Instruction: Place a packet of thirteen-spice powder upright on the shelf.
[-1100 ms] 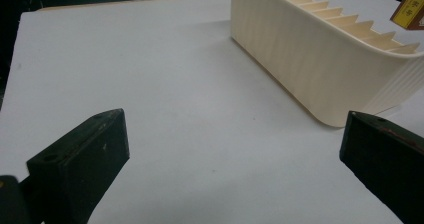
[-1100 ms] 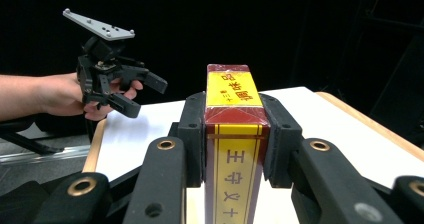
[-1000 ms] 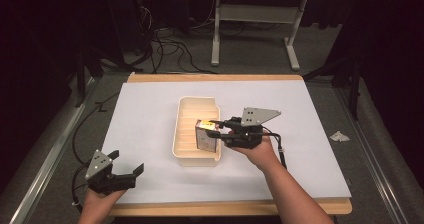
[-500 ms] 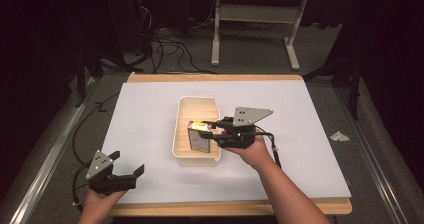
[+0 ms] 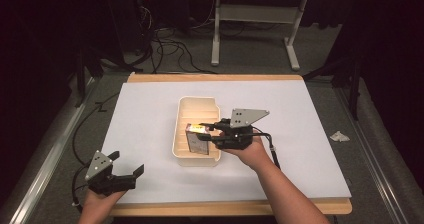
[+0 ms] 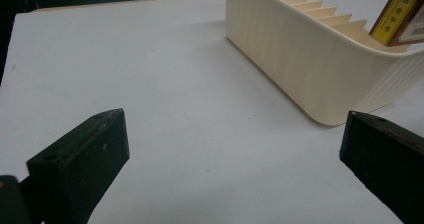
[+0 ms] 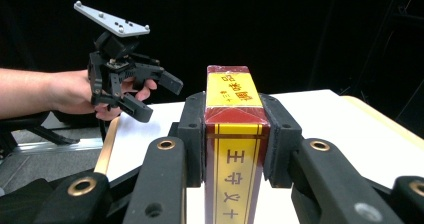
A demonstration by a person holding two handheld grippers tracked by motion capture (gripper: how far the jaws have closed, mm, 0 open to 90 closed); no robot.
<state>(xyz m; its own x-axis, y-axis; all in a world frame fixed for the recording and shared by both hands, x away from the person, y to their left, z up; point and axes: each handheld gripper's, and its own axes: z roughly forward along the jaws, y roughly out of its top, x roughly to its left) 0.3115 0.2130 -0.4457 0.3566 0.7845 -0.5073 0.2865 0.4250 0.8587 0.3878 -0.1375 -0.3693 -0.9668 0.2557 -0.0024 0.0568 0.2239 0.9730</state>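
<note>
The right gripper, at the centre of the high view, pinches a small red and yellow box between its jaws and holds it over the near end of the cream tray, the box's lower part already down among the tray's ribbed slots; in the right gripper view the box stands upright, squeezed on both sides by the pads. The left gripper, at the lower left of the high view, rests near the table's front edge with its jaws spread and nothing between them. Judging by this, the pick-up is done and the box looks partly seated; what is left is to settle it in a slot, release and withdraw
</note>
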